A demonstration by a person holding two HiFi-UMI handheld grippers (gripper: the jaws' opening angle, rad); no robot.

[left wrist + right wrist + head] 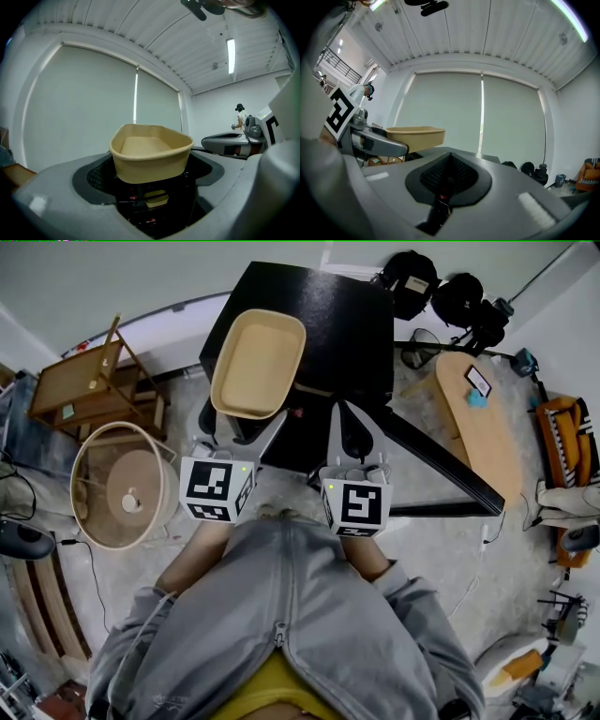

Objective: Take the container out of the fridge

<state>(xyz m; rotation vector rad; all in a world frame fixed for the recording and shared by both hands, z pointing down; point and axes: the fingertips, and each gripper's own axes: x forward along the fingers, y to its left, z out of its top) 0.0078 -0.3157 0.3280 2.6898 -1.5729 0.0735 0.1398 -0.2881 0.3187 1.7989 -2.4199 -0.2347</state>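
Note:
A tan, open-topped container point(258, 362) hangs tilted above the top of the black fridge point(347, 315), and my left gripper point(242, 426) is shut on its near rim. In the left gripper view the container point(152, 152) sits between the two jaws and is empty inside. To its right, my right gripper point(350, 418) is shut with nothing in it, over the fridge's front. The right gripper view has its pads pressed together point(449, 178), with the container point(415, 136) off to the left. The fridge's inside is hidden.
The black fridge door point(441, 474) stands swung out to the right. A round wooden drum point(122, 488) and a wooden rack point(89, 381) stand at the left. An oval wooden table point(478, 423) and dark bags point(441, 292) are at the right.

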